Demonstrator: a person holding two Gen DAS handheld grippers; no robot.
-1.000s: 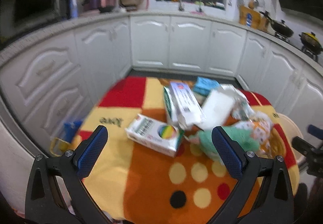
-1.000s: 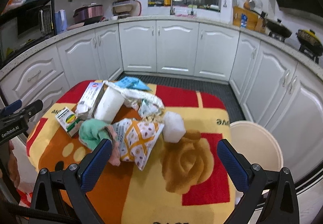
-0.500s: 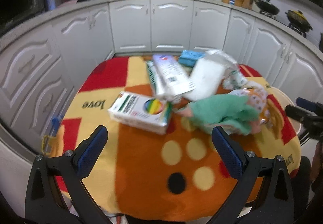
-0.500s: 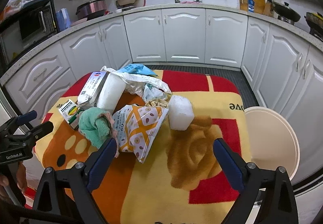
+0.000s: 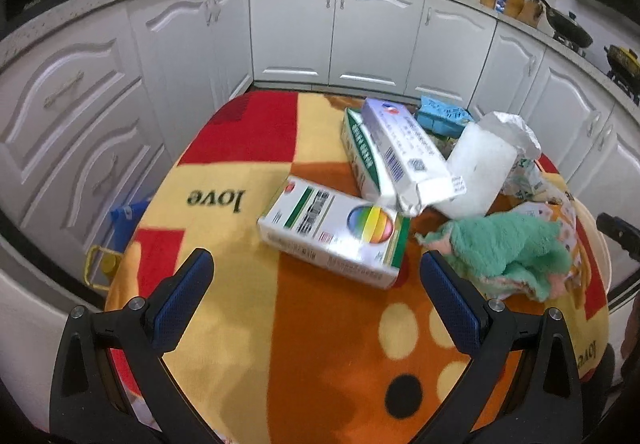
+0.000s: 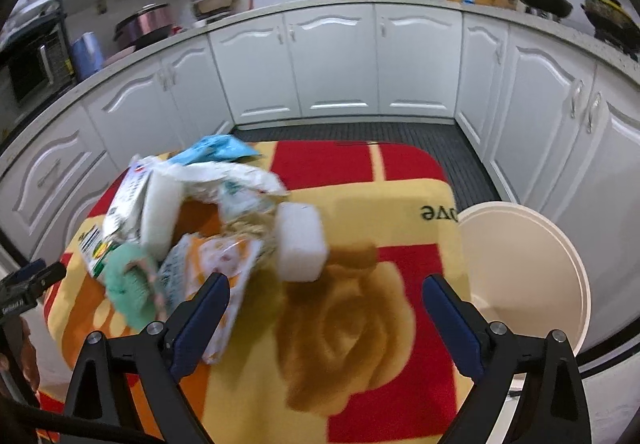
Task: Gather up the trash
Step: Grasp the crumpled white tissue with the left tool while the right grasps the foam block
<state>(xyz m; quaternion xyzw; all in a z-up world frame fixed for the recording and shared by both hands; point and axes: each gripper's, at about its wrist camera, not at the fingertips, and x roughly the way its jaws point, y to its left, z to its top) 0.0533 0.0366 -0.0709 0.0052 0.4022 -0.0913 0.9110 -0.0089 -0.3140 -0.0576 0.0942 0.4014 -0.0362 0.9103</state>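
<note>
A pile of trash lies on a table with a red, yellow and orange cloth (image 5: 320,344). A white box with a rainbow ball (image 5: 332,232) lies just beyond my open left gripper (image 5: 316,276). Behind it are long white cartons (image 5: 404,151), a white bag (image 5: 480,167), a blue packet (image 5: 440,115) and a green cloth (image 5: 516,244). In the right wrist view my open right gripper (image 6: 326,294) hangs above the cloth (image 6: 360,344), near a white foam block (image 6: 298,242) and a patterned wrapper (image 6: 216,268). A cream bin (image 6: 520,272) stands right of the table.
White kitchen cabinets (image 5: 376,31) curve around the table on the left, far and right sides. A blue and yellow object (image 5: 116,240) sits on the floor left of the table. The left gripper shows at the left edge of the right wrist view (image 6: 28,280).
Both grippers have moved closer to the table and the pile. The left one now hangs just before the rainbow box; the right one nears the foam block. Both stay open.
</note>
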